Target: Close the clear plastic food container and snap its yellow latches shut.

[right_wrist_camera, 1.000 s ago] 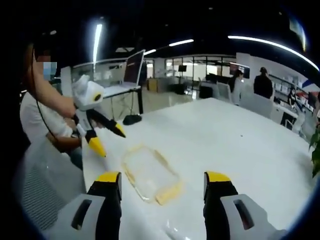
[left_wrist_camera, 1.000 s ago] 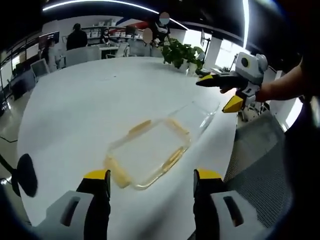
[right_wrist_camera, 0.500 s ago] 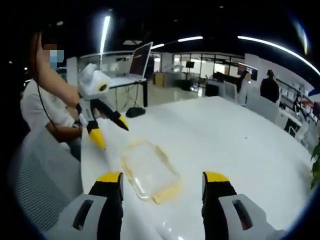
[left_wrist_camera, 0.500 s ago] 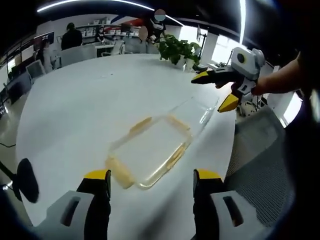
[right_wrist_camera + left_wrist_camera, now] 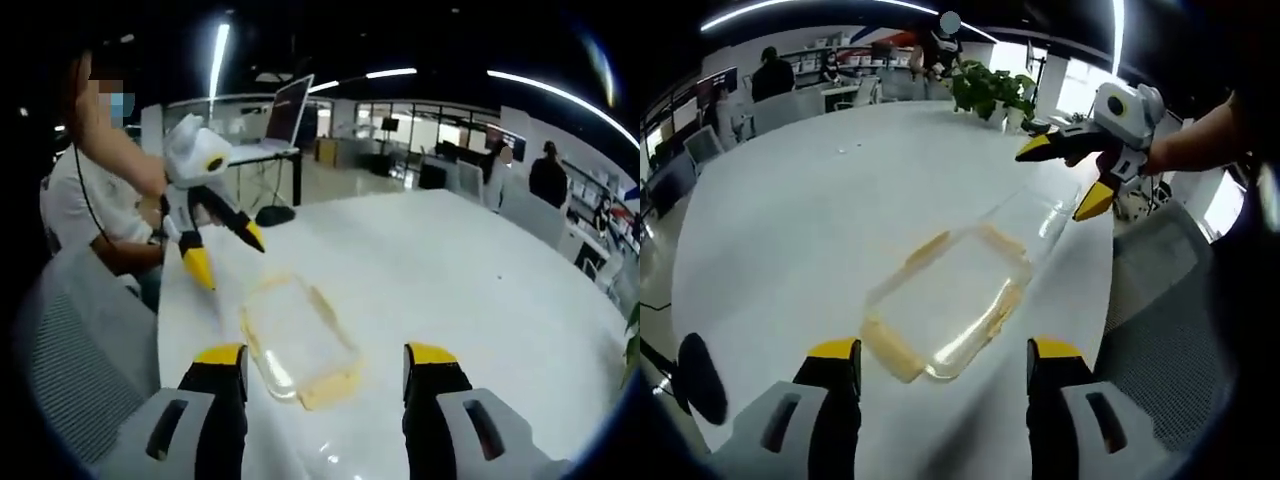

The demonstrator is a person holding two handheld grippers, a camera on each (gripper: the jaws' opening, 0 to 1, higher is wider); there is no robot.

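A wide white bench (image 5: 790, 200) spreads across both views, glossy and bare around the work. On it, at the centre of the left gripper view and at lower centre of the right gripper view, lies the clear plastic food container (image 5: 950, 295) (image 5: 298, 335), flat and low, near the bench's edge. A clear panel, probably its lid (image 5: 1045, 220), seems to stretch from its far end toward the upper right of the left gripper view; whether it is hinged I cannot tell.

The yellow latches (image 5: 890, 350) (image 5: 325, 385) run along its rim as pale strips.

The left tool (image 5: 943, 362) (image 5: 222, 252) is spread wide and holds nothing, and the right tool (image 5: 324, 368) (image 5: 1070, 175) is likewise agape and empty, hovering above the lid end.

Judging by its thin transparent walls, the container is light and somewhat flexible, and likely to skate on the slick bench when pushed. The sensible hold is one tool steadying the base rim while the other presses the lid down, then each latch squeezed at its free edge.
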